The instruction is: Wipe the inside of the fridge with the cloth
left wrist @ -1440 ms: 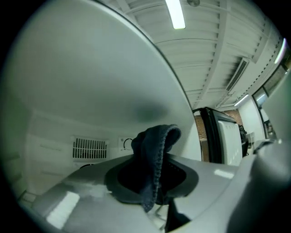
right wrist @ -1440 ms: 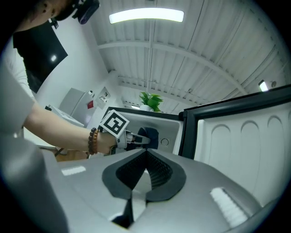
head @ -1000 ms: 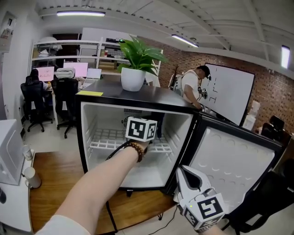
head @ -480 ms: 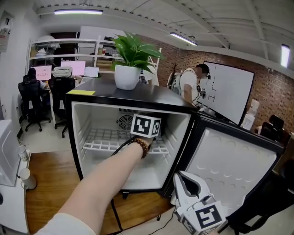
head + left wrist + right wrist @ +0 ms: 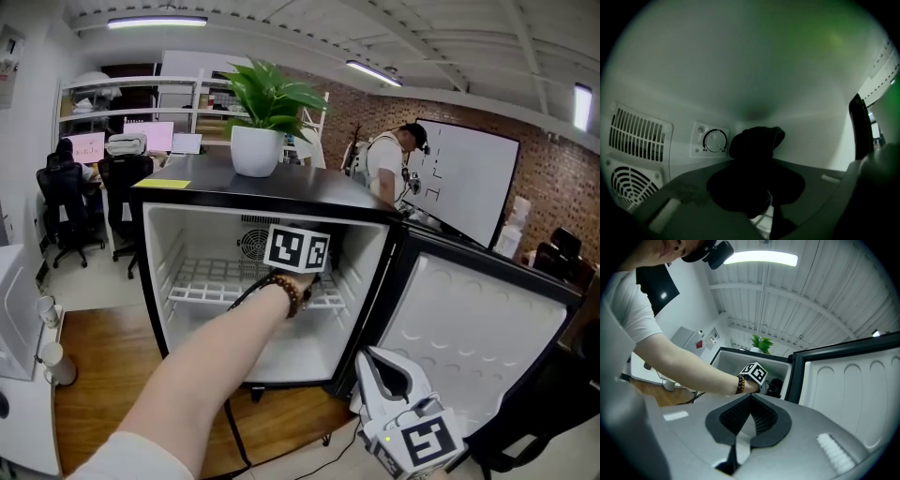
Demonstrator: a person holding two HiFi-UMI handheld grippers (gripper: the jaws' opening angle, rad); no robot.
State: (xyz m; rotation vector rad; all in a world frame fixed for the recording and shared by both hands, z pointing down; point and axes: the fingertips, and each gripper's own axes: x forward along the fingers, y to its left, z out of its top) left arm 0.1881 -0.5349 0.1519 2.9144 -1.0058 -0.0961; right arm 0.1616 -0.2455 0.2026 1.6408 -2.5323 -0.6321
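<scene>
Currently left gripper (image 5: pixel 754 187) clamps dark cloth (image 5: pixel 755 146) inside mini fridge (image 5: pixel 272 192), near thermostat dial (image 5: pixel 715 140). Right gripper (image 5: pixel 743 420), jaws closed and empty, sits beside open door (image 5: pixel 469 328).

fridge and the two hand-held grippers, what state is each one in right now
fridge door: wide open
left hand-held gripper: inside the fridge, shut on the cloth
cloth: dark, bunched between the jaws
right hand-held gripper: shut, nothing held, outside the fridge
</scene>
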